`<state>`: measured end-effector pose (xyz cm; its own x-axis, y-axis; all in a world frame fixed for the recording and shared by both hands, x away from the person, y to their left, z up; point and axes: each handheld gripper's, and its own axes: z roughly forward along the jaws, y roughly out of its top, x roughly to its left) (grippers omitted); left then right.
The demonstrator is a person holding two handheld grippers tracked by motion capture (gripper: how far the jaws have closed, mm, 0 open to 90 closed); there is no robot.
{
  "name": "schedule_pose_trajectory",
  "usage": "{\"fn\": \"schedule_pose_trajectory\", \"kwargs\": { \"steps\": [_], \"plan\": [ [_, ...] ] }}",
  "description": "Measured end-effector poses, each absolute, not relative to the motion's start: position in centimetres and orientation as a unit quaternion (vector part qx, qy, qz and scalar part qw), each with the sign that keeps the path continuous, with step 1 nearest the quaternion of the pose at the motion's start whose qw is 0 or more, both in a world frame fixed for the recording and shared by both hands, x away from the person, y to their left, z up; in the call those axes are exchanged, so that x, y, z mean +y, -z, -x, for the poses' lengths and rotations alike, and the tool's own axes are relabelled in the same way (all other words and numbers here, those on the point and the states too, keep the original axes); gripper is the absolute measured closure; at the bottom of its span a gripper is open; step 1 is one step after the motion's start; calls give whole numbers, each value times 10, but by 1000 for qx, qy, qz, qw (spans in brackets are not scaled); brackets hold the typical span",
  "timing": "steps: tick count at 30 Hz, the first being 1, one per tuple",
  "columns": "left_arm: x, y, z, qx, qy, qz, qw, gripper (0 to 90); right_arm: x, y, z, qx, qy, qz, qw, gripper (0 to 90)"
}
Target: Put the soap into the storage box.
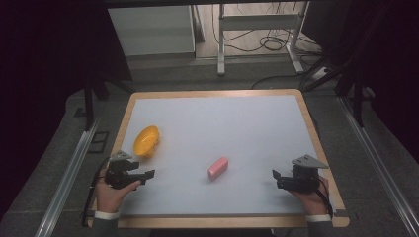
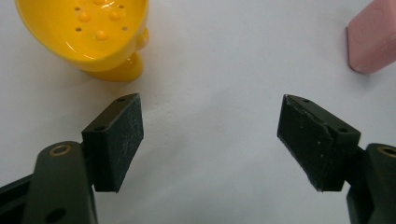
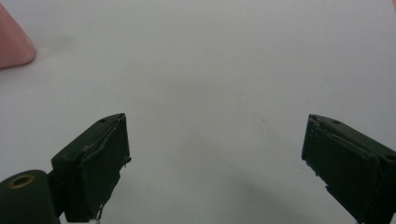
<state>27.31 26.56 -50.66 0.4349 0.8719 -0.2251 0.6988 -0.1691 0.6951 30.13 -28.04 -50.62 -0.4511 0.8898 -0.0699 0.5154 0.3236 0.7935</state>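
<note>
A pink bar-shaped block point(image 1: 217, 168) lies on the white table point(image 1: 237, 123), a little in front of its middle. A yellow strainer-like bowl point(image 1: 146, 140) with holes in its bottom lies tipped at the left. My left gripper point(image 1: 147, 174) rests low at the front left, just in front of the bowl, open with nothing between its jaws. In the left gripper view the yellow bowl point(image 2: 91, 32) is at top left and the pink block point(image 2: 373, 39) at top right. My right gripper point(image 1: 275, 177) rests at the front right, open and empty, with the pink block point(image 3: 13, 44) off to its left.
The white sheet has a wooden border point(image 1: 316, 133). Metal rails point(image 1: 74, 168) run along both sides of the table. Beyond the far edge stand a white frame point(image 1: 257, 29), a grey cabinet point(image 1: 153, 29) and loose cables on the floor.
</note>
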Motion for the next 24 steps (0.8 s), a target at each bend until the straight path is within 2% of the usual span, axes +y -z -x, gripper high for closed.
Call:
{"fn": "schedule_pose_trajectory", "kwargs": {
  "steps": [7,24],
  "plan": [
    [265,508,-273,518,-113,-761,374,231,-284,507,-305,765,-364,-466,255,103],
    [265,493,-262,519,-136,-742,402,256,-291,500,-302,754,-368,-477,261,106]
  ]
}}
